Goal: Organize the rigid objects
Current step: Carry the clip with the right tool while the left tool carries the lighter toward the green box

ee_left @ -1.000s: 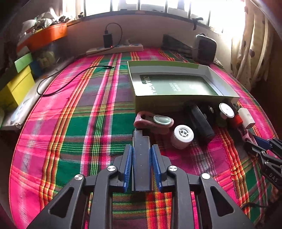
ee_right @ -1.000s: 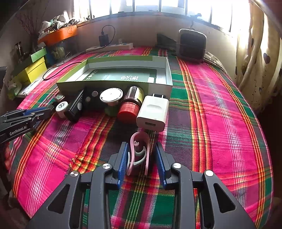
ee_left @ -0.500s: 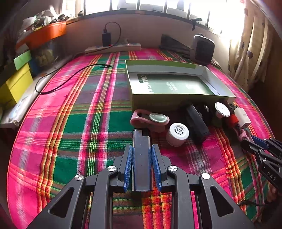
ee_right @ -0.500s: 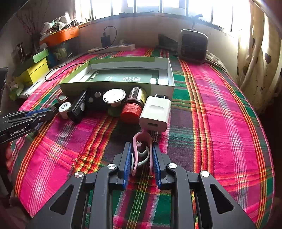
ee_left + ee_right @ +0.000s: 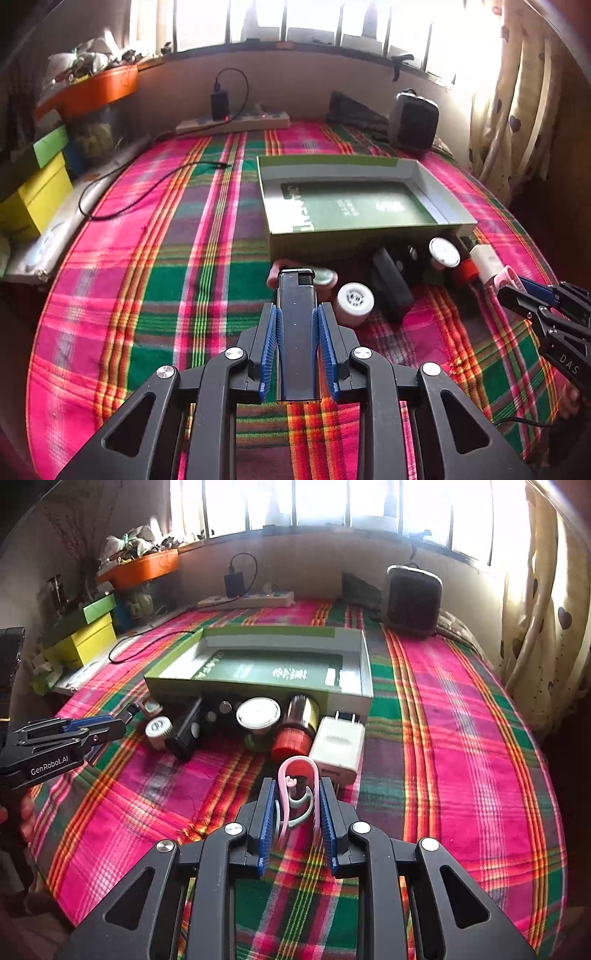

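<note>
My left gripper (image 5: pixel 297 314) is shut on a flat black bar (image 5: pixel 296 332) and holds it above the plaid cloth. My right gripper (image 5: pixel 297 794) is shut on a pink clip (image 5: pixel 297 790), also lifted off the cloth. Ahead lies an open green box (image 5: pixel 354 206), seen again in the right wrist view as the green box (image 5: pixel 266 664). Along its near wall sit a white-capped jar (image 5: pixel 355 298), a black block (image 5: pixel 391 288), a round white lid (image 5: pixel 258 712), a red-capped bottle (image 5: pixel 295 731) and a white charger (image 5: pixel 338 742). The left gripper (image 5: pixel 122 720) shows at the left edge there.
A power strip (image 5: pixel 236 123) with a plugged adapter and a trailing black cable (image 5: pixel 147 188) lies at the back. A dark speaker-like box (image 5: pixel 413 598) stands at the back right. Yellow and green boxes (image 5: pixel 33 192) line the left edge. Curtains hang on the right.
The right gripper closed on the pink clip and raised it slightly. The left gripper lifted the black bar, which now overlaps the pink item behind it.
</note>
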